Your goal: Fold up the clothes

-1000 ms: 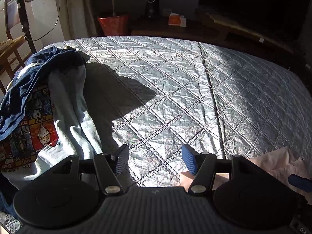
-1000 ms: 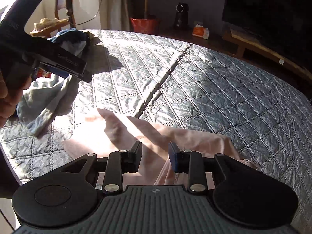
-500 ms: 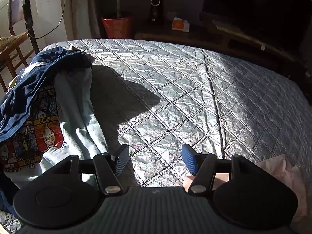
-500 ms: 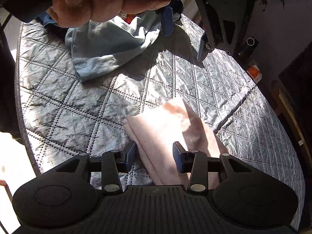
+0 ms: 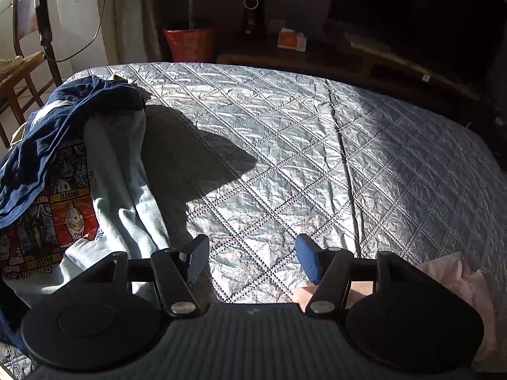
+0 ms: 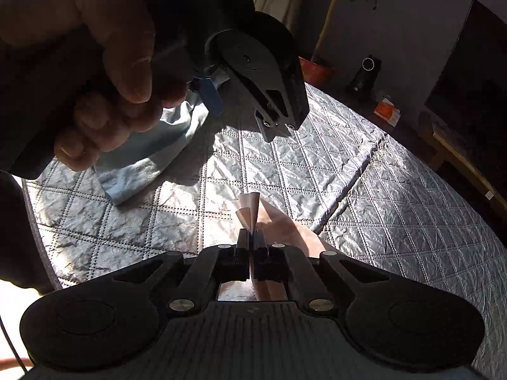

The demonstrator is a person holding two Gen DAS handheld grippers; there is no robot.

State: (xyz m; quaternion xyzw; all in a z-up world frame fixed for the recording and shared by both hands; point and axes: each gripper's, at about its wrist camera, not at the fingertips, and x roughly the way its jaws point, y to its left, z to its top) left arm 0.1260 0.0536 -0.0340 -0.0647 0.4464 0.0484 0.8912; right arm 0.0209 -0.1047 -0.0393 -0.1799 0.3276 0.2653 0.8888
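A pale pink garment [image 6: 285, 221] lies on the quilted silver bedspread [image 6: 396, 205]. My right gripper [image 6: 252, 237] is shut on a corner of it, and a small pink tip sticks up past the fingers. The pink garment also shows at the lower right of the left wrist view [image 5: 450, 272]. My left gripper [image 5: 252, 258] is open and empty above the bedspread [image 5: 285, 158]. It also shows from below in the right wrist view [image 6: 240, 107], held in a hand above and left of the right gripper.
A pile of clothes lies at the bed's left: a dark blue garment [image 5: 54, 133], a cartoon-print shirt [image 5: 63, 209] and a light blue garment [image 5: 123, 186]. A red pot [image 5: 190, 42], a chair [image 5: 19, 72] and a fan stand beyond the bed.
My right gripper has closed on the corner of the pink garment. My left gripper stays open and has barely shifted over the bed.
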